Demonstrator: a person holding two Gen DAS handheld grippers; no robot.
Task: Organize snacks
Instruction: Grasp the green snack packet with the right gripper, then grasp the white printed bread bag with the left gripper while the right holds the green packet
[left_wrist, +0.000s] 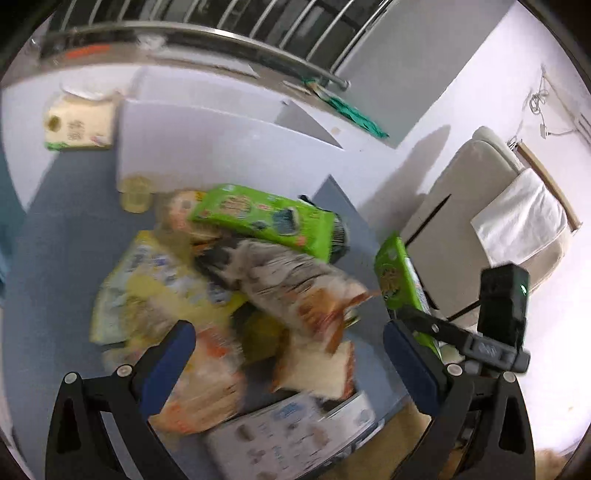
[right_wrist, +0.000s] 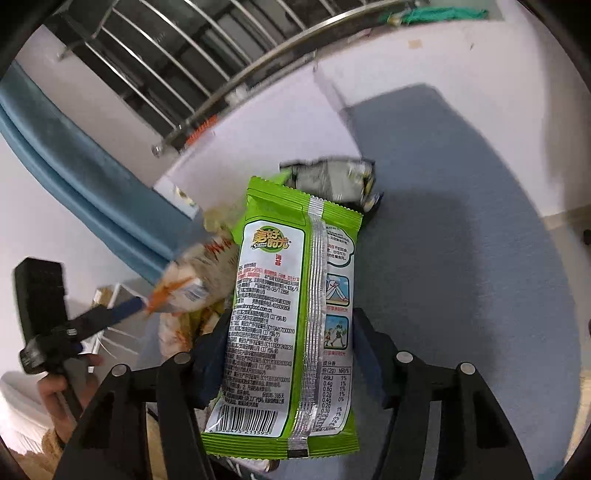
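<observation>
A pile of snack packets lies on a blue-grey table (left_wrist: 48, 280). My left gripper (left_wrist: 288, 354) is open above the pile, over an orange-and-white packet (left_wrist: 306, 291). A green seaweed packet (left_wrist: 258, 218) lies at the back of the pile, a yellow packet (left_wrist: 155, 288) to the left. My right gripper (right_wrist: 286, 347) is shut on a second green seaweed packet (right_wrist: 291, 314), held back side up above the table (right_wrist: 461, 258). That packet also shows in the left wrist view (left_wrist: 400, 273), with the right gripper (left_wrist: 436, 325) beside it. The left gripper (right_wrist: 122, 310) shows in the right wrist view.
A white box (left_wrist: 207, 147) stands behind the pile, with a tissue pack (left_wrist: 77, 125) to its left. A small yellowish jar (left_wrist: 136, 194) stands by the box. A metal railing (left_wrist: 192, 37) runs along the back. A cream chair (left_wrist: 480, 206) with a white towel stands at the right.
</observation>
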